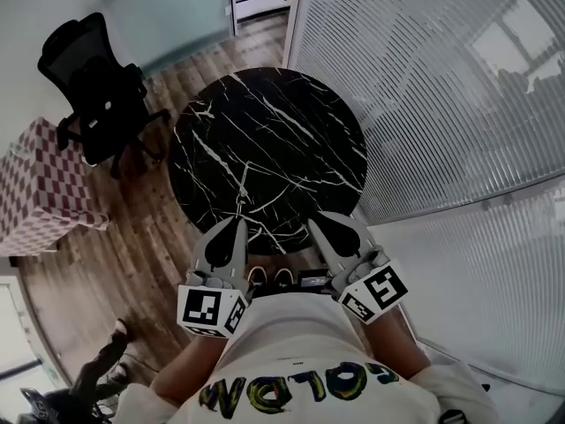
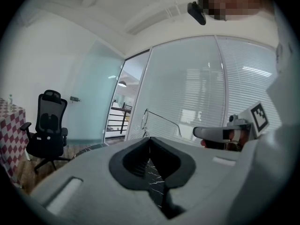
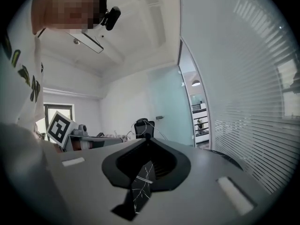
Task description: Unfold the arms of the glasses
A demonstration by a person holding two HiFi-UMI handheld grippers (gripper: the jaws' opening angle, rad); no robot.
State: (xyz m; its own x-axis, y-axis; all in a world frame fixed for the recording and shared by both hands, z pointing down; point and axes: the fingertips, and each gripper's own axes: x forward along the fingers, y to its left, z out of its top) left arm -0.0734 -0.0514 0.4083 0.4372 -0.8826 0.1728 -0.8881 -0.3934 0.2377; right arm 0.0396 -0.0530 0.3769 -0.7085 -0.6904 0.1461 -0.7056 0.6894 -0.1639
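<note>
Above the black marble table, I see my left tool clamped on the glasses, 1 thin arm reaching toward my right tool, whose jaws sit together on nothing, near but not touching the frame.

Tabletop: the round black marble table lies open ahead of me, with room to sweep across it.
Near edge: the glasses stick up from the left gripper (thin wire, easy to clip).
Middle: I see a free gap across to the right gripper.
Right side: the glass wall with blinds crowds the table.
Left side: the floor is open up to the office chair and the checkered-cloth table.
</note>
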